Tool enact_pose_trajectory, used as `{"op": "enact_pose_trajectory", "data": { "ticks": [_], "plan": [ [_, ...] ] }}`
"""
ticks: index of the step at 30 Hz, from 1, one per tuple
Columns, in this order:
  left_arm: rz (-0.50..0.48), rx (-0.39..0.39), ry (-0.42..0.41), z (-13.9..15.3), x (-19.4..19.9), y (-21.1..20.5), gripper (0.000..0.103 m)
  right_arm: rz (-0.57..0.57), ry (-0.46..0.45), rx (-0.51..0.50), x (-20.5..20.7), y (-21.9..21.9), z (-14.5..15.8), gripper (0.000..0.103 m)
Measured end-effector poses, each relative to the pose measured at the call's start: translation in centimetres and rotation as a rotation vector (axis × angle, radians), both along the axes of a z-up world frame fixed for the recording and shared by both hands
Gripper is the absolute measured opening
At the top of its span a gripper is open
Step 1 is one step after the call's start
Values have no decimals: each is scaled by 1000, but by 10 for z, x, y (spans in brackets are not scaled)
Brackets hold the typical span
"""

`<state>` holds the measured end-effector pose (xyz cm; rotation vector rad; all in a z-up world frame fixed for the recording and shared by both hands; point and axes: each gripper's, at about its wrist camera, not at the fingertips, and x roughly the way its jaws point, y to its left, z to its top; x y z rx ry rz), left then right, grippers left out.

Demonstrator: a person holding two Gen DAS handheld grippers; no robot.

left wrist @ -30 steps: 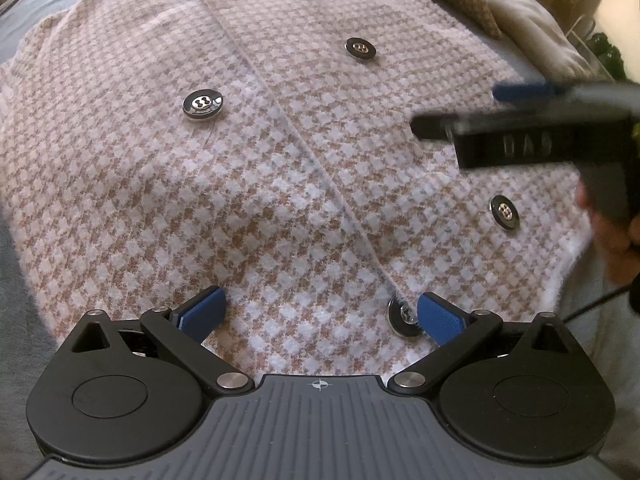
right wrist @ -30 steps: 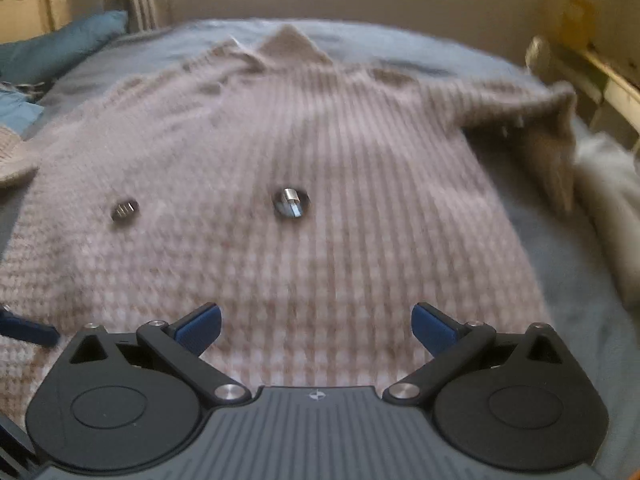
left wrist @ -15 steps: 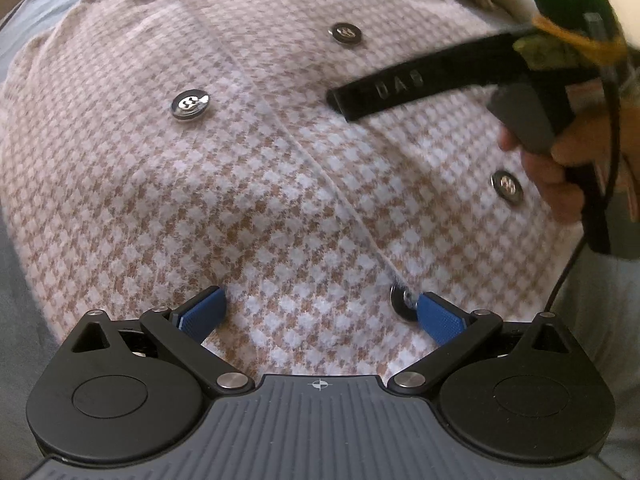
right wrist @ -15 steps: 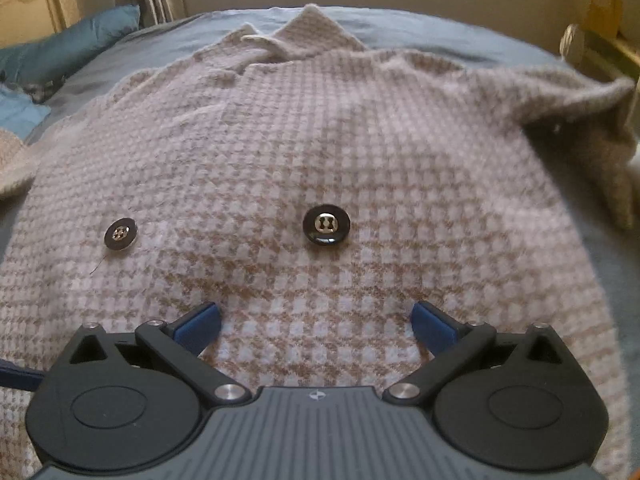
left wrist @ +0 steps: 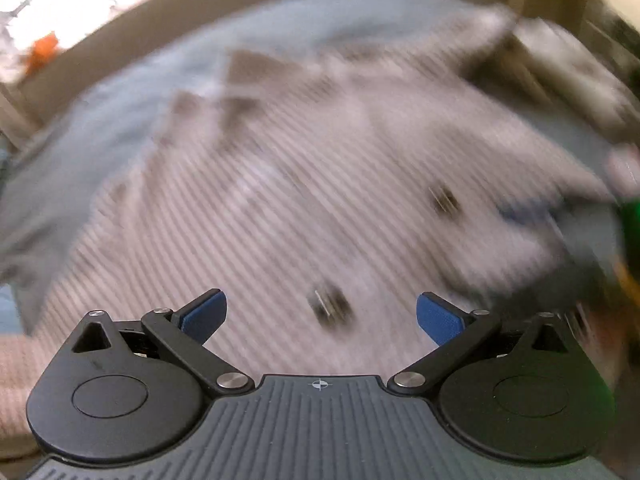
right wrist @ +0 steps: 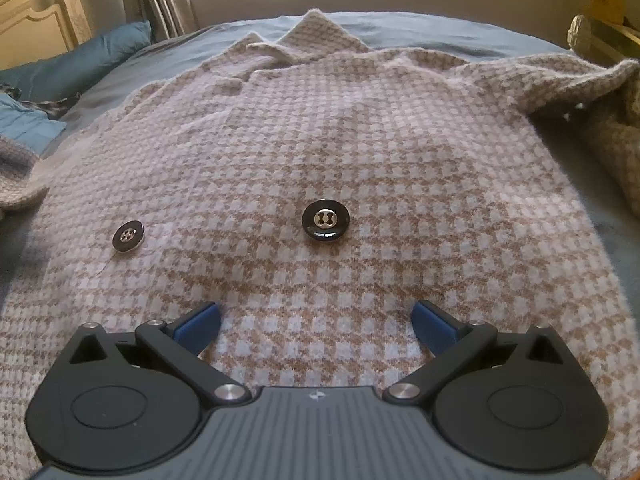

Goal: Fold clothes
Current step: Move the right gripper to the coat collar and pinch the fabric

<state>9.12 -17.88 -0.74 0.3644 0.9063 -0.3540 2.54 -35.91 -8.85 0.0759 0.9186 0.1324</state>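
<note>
Left wrist view, heavily motion-blurred. Your left gripper [left wrist: 318, 314]: blue-padded fingers [left wrist: 204, 314] spread wide, nothing between them. Beyond them, the houndstooth jacket [left wrist: 280, 184], pink-beige and white, spread over the blue bedcover [left wrist: 132, 92]; weave reads only as streaks. Two dark buttons smeared by blur, one [left wrist: 329, 306] just ahead between the fingers, one [left wrist: 445, 199] farther up and right. Collar region toward the far edge, detail not legible. Dark and green shapes at the right edge, too blurred to identify.

Right wrist view, sharp. Your right gripper [right wrist: 316, 320]: fingers wide apart, empty, poised low over the jacket's [right wrist: 360, 140] lower front. Jacket lies flat, front up, on the bedcover [right wrist: 420, 34], collar [right wrist: 316, 32] at the far end. One black button [right wrist: 326, 221] ahead of the gap; a second [right wrist: 128, 236] to the left. A sleeve [right wrist: 580, 80] bunches, raised, at the right. Blue pillow [right wrist: 80, 60] far left; cream headboard [right wrist: 36, 20] behind it.
</note>
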Motion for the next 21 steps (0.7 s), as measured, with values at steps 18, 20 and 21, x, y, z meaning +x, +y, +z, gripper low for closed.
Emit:
{"op": "enact_pose_trajectory", "data": {
  "ticks": [18, 20, 21],
  "plan": [
    [214, -345, 11, -46, 28, -18, 100, 8, -99, -21, -19, -9, 23, 103],
    [179, -351, 1, -48, 29, -23, 100, -30, -127, -9, -21, -24, 32, 103],
    [159, -352, -3, -49, 30, -26, 100, -71, -139, 10, -18, -40, 39, 103]
  ]
}}
